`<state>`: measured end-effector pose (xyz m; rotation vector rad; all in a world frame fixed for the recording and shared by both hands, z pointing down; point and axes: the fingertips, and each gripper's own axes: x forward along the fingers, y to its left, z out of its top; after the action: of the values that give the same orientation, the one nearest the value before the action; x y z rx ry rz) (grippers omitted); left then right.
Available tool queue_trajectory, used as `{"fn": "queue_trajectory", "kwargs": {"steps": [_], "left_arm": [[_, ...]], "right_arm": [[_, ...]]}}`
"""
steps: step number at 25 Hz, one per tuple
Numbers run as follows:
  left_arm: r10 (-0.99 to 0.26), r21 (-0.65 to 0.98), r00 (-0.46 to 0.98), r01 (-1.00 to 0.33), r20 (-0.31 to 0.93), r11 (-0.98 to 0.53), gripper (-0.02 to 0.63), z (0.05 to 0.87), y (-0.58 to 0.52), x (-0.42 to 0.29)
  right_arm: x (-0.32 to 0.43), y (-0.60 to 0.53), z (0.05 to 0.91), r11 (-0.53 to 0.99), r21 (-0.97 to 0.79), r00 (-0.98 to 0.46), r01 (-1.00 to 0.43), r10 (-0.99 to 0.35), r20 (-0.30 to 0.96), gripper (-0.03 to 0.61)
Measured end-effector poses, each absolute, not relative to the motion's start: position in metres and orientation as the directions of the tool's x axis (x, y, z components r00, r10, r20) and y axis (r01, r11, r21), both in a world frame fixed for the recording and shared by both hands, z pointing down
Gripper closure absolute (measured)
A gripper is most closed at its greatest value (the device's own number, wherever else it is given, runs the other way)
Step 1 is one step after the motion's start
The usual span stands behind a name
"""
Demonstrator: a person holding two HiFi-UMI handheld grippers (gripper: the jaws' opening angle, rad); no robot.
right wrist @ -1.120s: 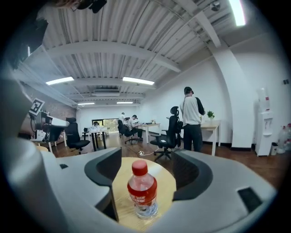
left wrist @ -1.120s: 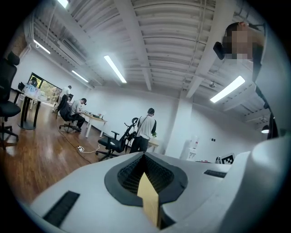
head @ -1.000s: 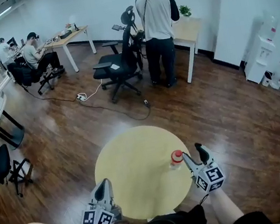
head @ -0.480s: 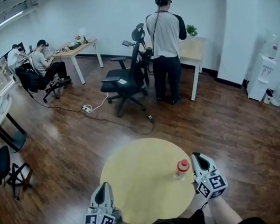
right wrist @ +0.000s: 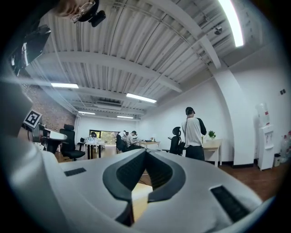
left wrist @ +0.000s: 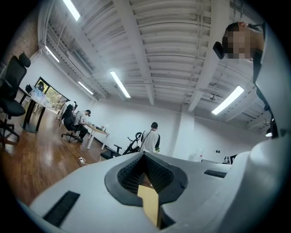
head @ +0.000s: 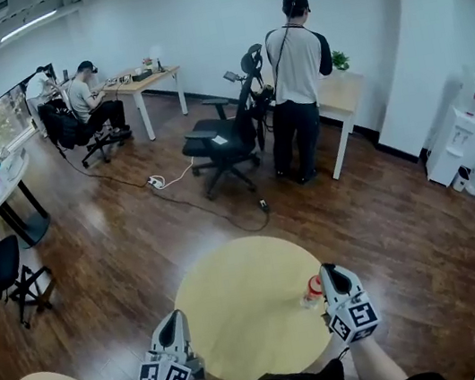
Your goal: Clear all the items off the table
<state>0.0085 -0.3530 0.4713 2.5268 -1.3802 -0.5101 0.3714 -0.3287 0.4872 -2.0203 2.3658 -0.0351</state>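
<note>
The bottle (head: 310,293) stood upright at the right edge of the round surface (head: 238,294), just left of my right gripper (head: 328,270), well apart from the left gripper (head: 177,317). Both pairs of fingers were closed, empty; the right pair, spread a second earlier, had shut beside it.

Round worktop (head: 240,307): plain pale yellow. Bottle (head: 310,293): pale body, red cap. Left tongs (head: 177,319) and right tongs (head: 329,270): light grey shells, black ribbed pads. Marker cubes (head: 354,319): black-and-white square pattern. Floor (head: 119,242): dark red-brown wood planks. Office chair (head: 221,146): black. Standing person (head: 299,73): white top, dark sleeves, dark trousers.
</note>
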Motion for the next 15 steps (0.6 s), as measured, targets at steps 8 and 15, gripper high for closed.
{"fn": "queue_trajectory", "kwargs": {"steps": [8,15], "left_arm": [[-0.867,0.355,0.458,-0.791,-0.196,-0.498,0.623,0.476,-0.35,0.002],[-0.934,0.369,0.315,-0.858,-0.17,-0.356,0.623,0.486,-0.319,-0.033]], "right_arm": [[0.375,-0.331,0.497,0.171,-0.022,-0.171,-0.985,-0.985,0.013,0.577],[0.354,-0.359,0.5,0.27,0.015,-0.27,-0.963,-0.963,0.017,0.577]]}}
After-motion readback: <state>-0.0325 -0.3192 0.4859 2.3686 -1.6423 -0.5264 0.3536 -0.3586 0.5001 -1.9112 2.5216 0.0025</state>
